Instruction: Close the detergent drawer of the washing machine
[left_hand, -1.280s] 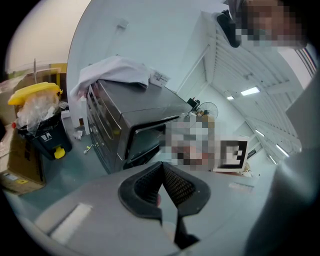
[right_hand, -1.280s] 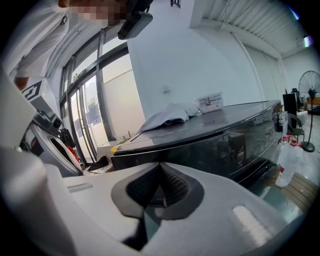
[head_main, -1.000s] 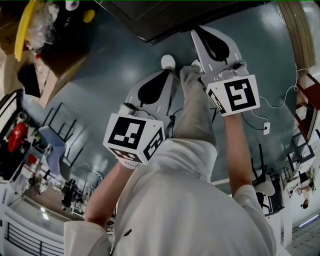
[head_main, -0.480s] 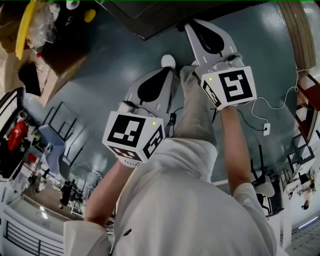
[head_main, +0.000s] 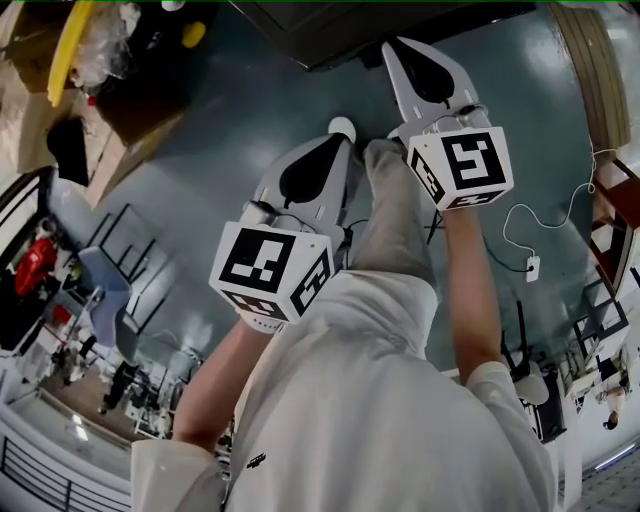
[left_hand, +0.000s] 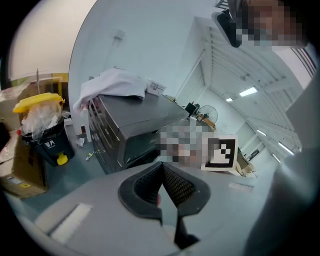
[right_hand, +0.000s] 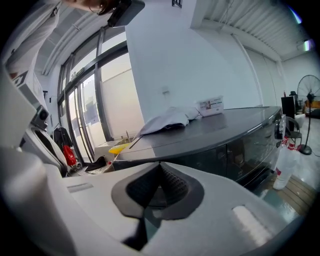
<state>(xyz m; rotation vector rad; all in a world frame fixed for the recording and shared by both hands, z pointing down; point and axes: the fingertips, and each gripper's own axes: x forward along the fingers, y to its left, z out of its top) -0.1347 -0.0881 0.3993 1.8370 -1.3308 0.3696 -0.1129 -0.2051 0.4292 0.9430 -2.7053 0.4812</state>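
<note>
Grey floor (head_main: 220, 110) | left claw (head_main: 338, 148) low, pinched together, empty | right claw (head_main: 395, 47) extended near washing machine (head_main: 340, 30), together, empty

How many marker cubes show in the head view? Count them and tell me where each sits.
2. One marker cube rides the left tongs, left of centre; the other marker cube rides the right tongs, upper right. None seems hidden.

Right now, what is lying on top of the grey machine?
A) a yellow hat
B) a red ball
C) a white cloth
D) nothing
C: a crumpled white cloth lies on the flat top of the grey machine, as both gripper views show.
</note>
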